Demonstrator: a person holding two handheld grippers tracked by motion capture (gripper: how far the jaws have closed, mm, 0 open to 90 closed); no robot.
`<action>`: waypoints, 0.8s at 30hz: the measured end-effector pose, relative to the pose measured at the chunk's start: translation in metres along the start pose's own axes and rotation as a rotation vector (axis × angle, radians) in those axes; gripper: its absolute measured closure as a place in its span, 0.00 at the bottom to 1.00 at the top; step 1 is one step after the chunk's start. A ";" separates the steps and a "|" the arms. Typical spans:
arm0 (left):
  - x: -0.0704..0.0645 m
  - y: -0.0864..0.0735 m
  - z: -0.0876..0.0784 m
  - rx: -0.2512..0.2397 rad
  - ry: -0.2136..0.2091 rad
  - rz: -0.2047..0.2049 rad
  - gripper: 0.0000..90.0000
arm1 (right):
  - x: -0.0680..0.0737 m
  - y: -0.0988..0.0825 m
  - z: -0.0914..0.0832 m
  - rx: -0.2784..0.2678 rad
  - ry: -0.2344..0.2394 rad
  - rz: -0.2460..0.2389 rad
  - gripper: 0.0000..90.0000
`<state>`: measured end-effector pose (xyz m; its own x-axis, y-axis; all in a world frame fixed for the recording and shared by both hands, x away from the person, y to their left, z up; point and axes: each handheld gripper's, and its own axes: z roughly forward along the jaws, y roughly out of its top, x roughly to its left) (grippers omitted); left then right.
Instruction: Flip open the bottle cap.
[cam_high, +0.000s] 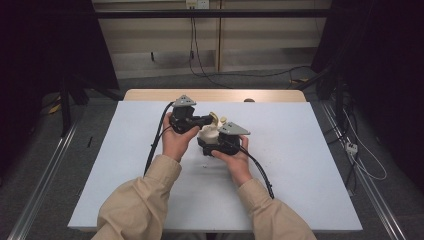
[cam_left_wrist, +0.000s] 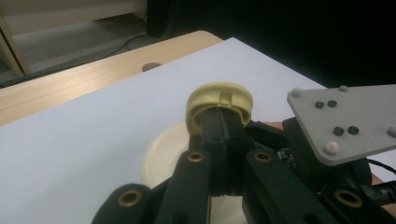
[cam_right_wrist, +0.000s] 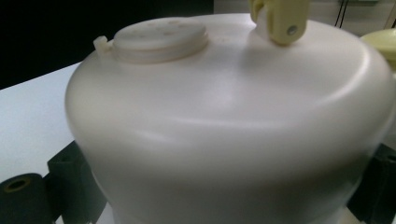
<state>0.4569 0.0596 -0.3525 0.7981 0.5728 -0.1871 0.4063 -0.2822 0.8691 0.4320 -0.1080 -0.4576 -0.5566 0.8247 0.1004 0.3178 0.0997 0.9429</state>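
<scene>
The left tool (cam_left_wrist: 223, 122) is pinching the yellow lid (cam_left_wrist: 219, 100) above the white container (cam_right_wrist: 224, 130), which the right tool (cam_high: 216, 142) is clamping.

The table (cam_high: 280, 95) had a light wooden top, and only a strip of this wood showed along its far edge, with a small round hole (cam_high: 249, 100) in it. A large white sheet (cam_high: 310, 165) covered almost the whole top, from near the far edge to the near edge, and it lay flat and smooth. A tiny white piece (cam_high: 204, 164) lay directly on the sheet, near the middle. Whether the cream container (cam_high: 209, 134) rested on the sheet or was lifted above it, I could not tell.
</scene>
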 end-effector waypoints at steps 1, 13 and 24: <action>0.000 0.000 0.000 0.001 0.001 0.001 1.00 | 0.000 0.000 0.000 0.000 0.000 0.000 0.07; 0.001 0.000 0.004 -0.001 0.001 -0.004 1.00 | 0.000 0.000 0.000 -0.003 0.002 -0.002 0.07; 0.000 0.001 0.009 -0.005 -0.006 -0.008 1.00 | 0.000 0.000 0.000 -0.001 0.005 0.001 0.07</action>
<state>0.4612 0.0522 -0.3562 0.7975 0.5702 -0.1972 0.4107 -0.2736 0.8697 0.4324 -0.1084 -0.4577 -0.5601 0.8220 0.1032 0.3179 0.0981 0.9430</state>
